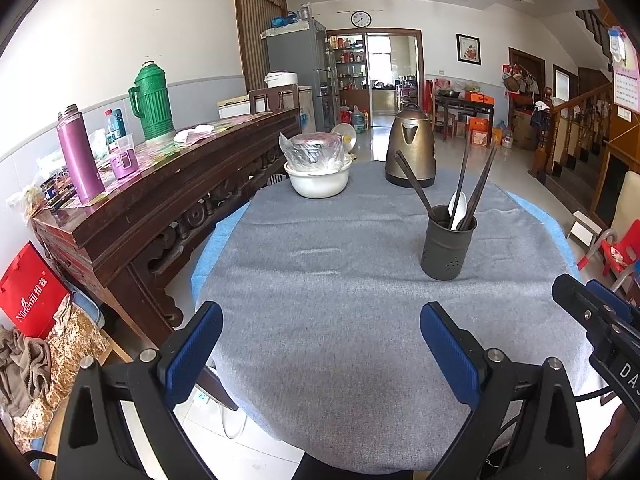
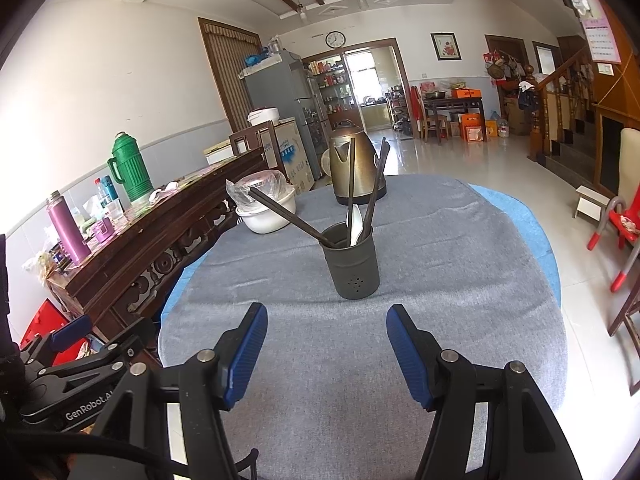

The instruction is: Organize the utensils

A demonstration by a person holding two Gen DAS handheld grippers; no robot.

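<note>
A dark grey utensil holder (image 1: 448,242) (image 2: 351,263) stands upright on the grey cloth of the round table (image 1: 340,280) (image 2: 440,248). Several dark chopsticks (image 1: 416,186) (image 2: 288,214) and a white spoon (image 1: 457,205) (image 2: 356,226) stick out of it. My left gripper (image 1: 322,326) is open and empty, over the near table edge, left of the holder. My right gripper (image 2: 327,334) is open and empty, just short of the holder. The right gripper's body shows at the right edge of the left wrist view (image 1: 592,316). The left gripper's body shows low left in the right wrist view (image 2: 80,356).
A bronze kettle (image 1: 411,148) (image 2: 356,164) and a white bowl holding a wrapped pot (image 1: 318,174) (image 2: 266,208) stand at the table's far side. A dark wooden sideboard (image 1: 160,200) (image 2: 160,232) with flasks runs along the left. A red chair (image 2: 620,232) stands at the right.
</note>
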